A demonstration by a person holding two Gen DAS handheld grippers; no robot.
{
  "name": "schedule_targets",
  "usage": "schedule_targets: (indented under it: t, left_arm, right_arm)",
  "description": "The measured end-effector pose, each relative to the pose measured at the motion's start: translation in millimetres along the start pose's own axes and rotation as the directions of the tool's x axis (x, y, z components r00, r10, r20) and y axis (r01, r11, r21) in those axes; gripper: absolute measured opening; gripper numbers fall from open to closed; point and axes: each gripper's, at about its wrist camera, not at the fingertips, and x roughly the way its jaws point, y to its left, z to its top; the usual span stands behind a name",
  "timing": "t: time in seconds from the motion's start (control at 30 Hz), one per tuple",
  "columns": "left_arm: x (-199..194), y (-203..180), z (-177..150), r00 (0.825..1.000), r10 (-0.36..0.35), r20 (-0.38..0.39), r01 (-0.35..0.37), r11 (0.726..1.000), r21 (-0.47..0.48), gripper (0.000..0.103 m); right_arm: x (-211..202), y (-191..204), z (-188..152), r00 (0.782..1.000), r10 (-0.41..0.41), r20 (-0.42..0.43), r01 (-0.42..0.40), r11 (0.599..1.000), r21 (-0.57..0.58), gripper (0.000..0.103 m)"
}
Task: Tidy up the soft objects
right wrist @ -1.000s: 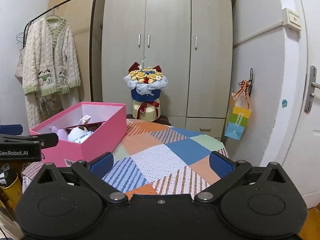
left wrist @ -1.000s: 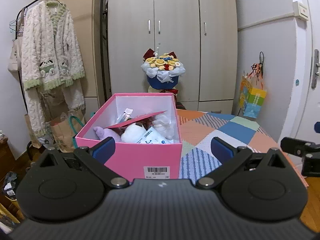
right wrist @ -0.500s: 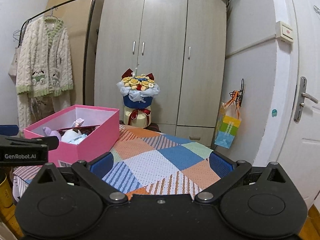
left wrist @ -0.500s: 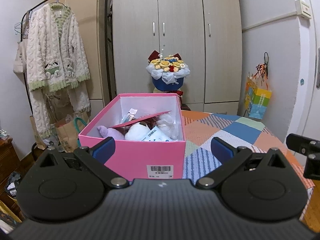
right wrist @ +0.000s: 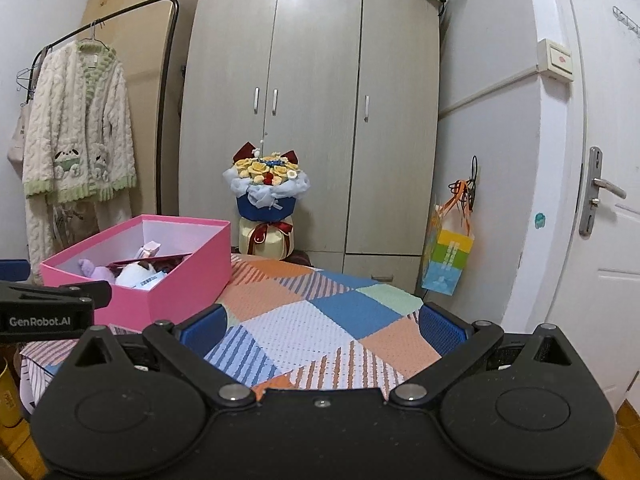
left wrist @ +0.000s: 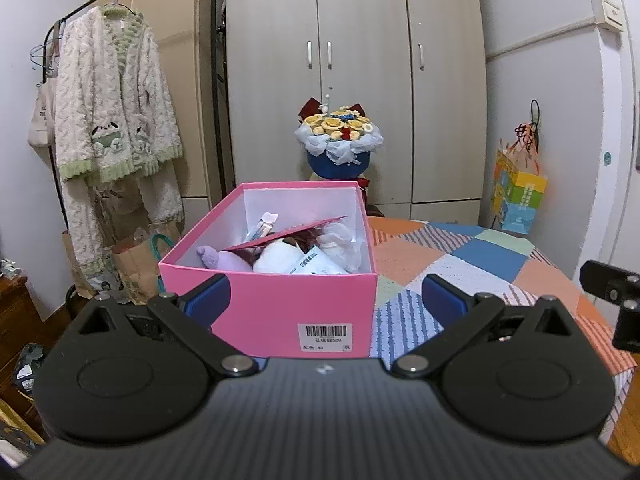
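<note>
Through the left wrist camera I see my left gripper point(left wrist: 324, 294) spread wide, its blue pads well apart and nothing between them. Straight ahead of it sits the pink box point(left wrist: 272, 308), lidless, resting on the patchwork cloth point(left wrist: 452, 256) that covers the table. A barcode label point(left wrist: 326, 336) is stuck on the box's near wall. Inside the box lie the soft things: a white plush toy point(left wrist: 280, 260), a lilac plush piece point(left wrist: 218, 258) toward the left, and another pale stuffed item point(left wrist: 340, 240) against the right wall. A thin red card point(left wrist: 288, 234) slants across them. Behind the box stands a flower bouquet point(left wrist: 340, 140) in blue wrapping, in front of a grey wardrobe point(left wrist: 360, 60). A fluffy cream robe point(left wrist: 112, 108) hangs on a rack at the left. At the right edge, part of my right gripper point(left wrist: 612, 296) shows as a black bracket.

Through the right wrist camera, my right gripper point(right wrist: 322, 324) is also opened wide and empty, hovering over the cloth point(right wrist: 320, 312). The box point(right wrist: 180, 276) is off to the left, with the white toy point(right wrist: 136, 274) visible inside. The body of the left gripper point(right wrist: 48, 312) pokes in at the left edge; from here I cannot tell how its jaws stand. A colourful gift bag point(right wrist: 448, 256) hangs on the wall beside a white door point(right wrist: 600, 160).
</note>
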Motion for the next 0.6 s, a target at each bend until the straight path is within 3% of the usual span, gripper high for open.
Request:
schedule_targets:
  t: [0.6]
  left_arm:
    - [-2.9,4.3,-0.9,1.000,0.009,0.001,-0.009,1.000,0.017,0.103]
  right_arm:
    - [4.9,-0.9,-1.7,1.000,-0.001,-0.025,0.001,1.000,-0.006,0.103]
